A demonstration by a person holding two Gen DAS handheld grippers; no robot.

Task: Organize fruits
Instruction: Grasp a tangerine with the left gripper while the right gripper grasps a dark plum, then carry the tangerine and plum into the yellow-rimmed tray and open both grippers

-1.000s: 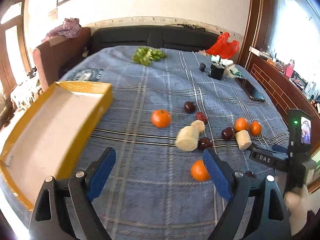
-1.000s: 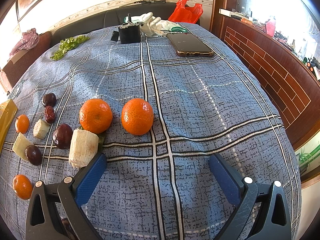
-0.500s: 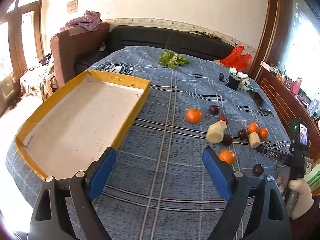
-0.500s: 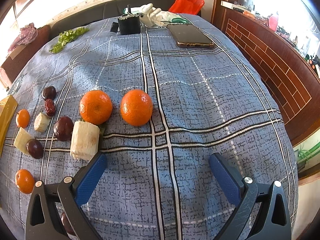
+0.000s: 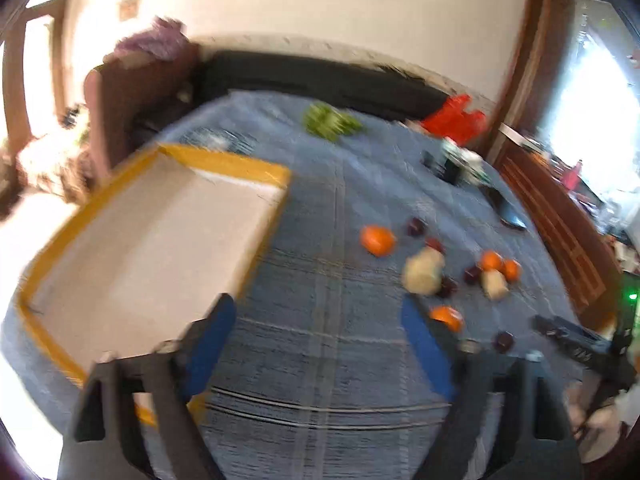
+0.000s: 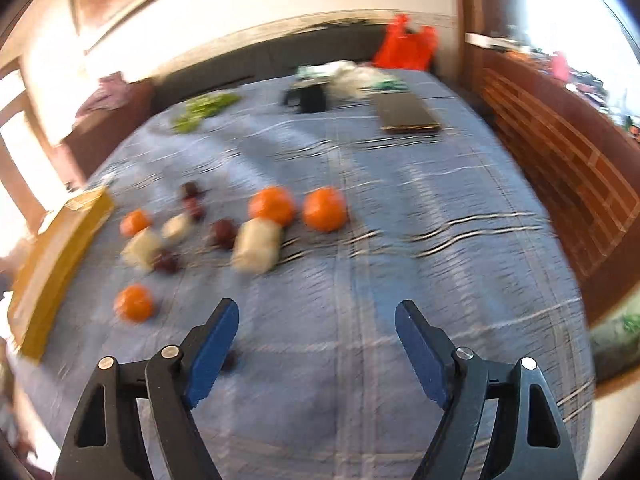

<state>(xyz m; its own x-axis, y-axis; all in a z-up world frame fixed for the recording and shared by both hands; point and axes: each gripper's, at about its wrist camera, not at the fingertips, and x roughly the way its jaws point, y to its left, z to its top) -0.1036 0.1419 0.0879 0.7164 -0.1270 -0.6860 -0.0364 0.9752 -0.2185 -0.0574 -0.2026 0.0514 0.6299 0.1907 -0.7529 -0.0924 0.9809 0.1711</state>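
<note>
Both views blurred. Left wrist camera sits behind the left tool [image 5: 316, 340], angled down across the blue checked cloth [image 5: 320, 360], yellow tray [image 5: 224, 160] near at left, fruit cluster [image 5: 424, 276] to the right. Right wrist camera sits behind the right tool [image 6: 316, 340], same downward tilt, fruit at left. Shared: fruit, greens [image 6: 204, 108], red bag [image 6: 404, 48], tray edge.

Count on blue cloth: four round orange tangerines [image 6: 324, 208], three pale cut cane pieces [image 6: 257, 244], one yellow-rimmed tray [image 5: 244, 167]; dark fruits too blurred to count.
</note>
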